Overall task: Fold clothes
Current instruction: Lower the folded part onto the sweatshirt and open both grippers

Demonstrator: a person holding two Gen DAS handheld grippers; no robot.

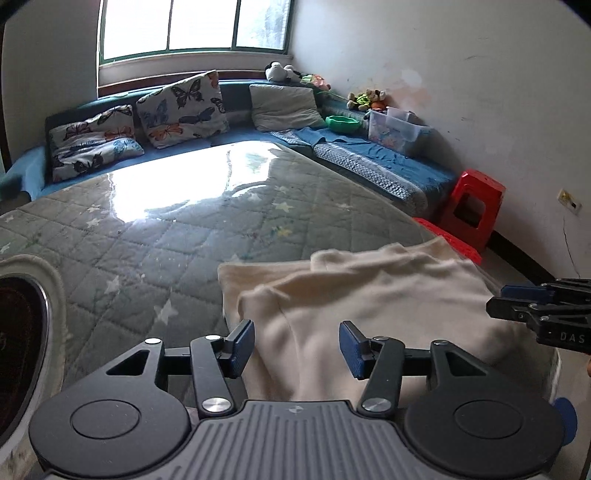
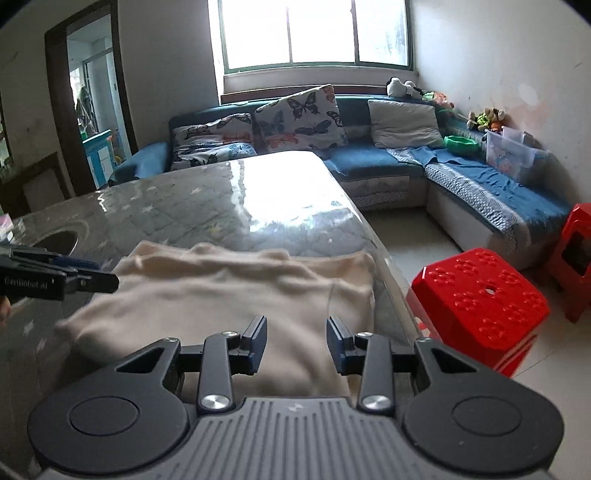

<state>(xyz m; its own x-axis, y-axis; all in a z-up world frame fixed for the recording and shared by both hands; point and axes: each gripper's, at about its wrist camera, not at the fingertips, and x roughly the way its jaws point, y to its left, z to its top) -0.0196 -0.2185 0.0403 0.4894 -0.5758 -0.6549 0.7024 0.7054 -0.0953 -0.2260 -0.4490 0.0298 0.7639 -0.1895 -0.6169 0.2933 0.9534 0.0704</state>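
A cream garment (image 1: 369, 302) lies on the shiny tabletop (image 1: 155, 236), in the lower middle of both pictures, and it already looks partly folded. The left hand-held gripper (image 1: 297, 345) is wide open and holds nothing; it hangs over the near left edge of the cloth. The right hand-held gripper (image 2: 296, 345) is wide open too, with nothing in it, over the near right part of the cloth. The cloth sits close to the tabletop's right edge, so a clumsy pull could probably drag it off toward the red stool (image 2: 480, 295) at the right of the frame. The top is smooth and glossy, so the cloth may slide instead of bending. A pinch might also catch only one layer and undo the fold. The tabletop has a quilted star cover under a clear sheet. Behind it, in the upper middle, is a blue sofa (image 2: 369, 155) with butterfly pillows (image 2: 299, 114), and a bright window (image 2: 314, 33) above.
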